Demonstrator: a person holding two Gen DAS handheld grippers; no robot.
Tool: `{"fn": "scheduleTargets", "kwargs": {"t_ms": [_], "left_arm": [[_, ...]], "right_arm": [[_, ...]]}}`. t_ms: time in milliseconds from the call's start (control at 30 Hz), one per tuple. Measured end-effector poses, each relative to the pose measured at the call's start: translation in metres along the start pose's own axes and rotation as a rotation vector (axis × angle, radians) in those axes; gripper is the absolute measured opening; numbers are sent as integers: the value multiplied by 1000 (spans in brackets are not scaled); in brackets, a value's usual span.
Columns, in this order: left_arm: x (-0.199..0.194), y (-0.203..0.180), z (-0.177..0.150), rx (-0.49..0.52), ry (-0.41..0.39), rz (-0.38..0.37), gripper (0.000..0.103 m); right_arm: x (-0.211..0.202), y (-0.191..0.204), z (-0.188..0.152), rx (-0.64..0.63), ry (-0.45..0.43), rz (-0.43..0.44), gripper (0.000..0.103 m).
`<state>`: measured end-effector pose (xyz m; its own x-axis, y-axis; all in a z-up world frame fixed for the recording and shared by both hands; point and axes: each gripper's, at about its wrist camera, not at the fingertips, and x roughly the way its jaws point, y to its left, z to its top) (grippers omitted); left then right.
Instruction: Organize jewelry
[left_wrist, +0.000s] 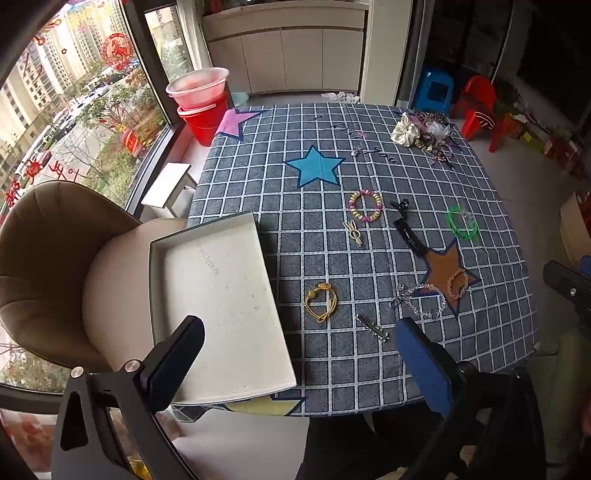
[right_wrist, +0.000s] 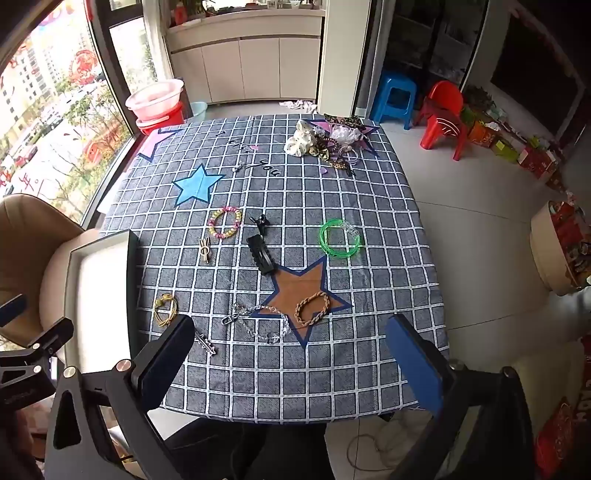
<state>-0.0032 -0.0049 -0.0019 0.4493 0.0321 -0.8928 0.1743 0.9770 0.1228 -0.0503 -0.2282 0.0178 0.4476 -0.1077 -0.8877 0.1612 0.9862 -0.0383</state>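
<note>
Dark lettering on the checked tablecloth (right_wrist: 332, 369) over the bench ended in "you"; the words before it were too distorted to read. Red characters on the window (left_wrist: 55, 173) and faint scribbles inside the white tray (left_wrist: 221, 295) stayed illegible.

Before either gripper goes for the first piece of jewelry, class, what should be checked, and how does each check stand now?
1. Left gripper open, nothing held: ok.
2. Right gripper open, nothing held: ok.
3. Shallow white cardboard tray has bare floor for pieces: ok.
4. Yellow cord bracelet lies apart from the tray: ok.
5. Clear bead chain free of the brown braided bracelet: cannot tell.
</note>
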Motion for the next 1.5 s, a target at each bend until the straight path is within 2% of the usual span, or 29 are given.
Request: {"fn": "scheduleTargets", "kwargs": {"t_ms": [133, 267, 500, 1500], "left_arm": [[1, -2, 4, -23, 35, -48, 103], [-5, 11, 8, -40, 13, -77, 103], [-4, 11, 7, -48, 0, -76, 103], [-3, 17, 5, -62, 1, -76, 103]], "right_arm": [[1, -2, -1, 0, 9, 15, 103], [1, -6, 8, 17, 18, 0, 103], [-8, 3, 8, 15, -4, -14, 103], [-9, 10, 8, 2, 0, -10, 103]]}}
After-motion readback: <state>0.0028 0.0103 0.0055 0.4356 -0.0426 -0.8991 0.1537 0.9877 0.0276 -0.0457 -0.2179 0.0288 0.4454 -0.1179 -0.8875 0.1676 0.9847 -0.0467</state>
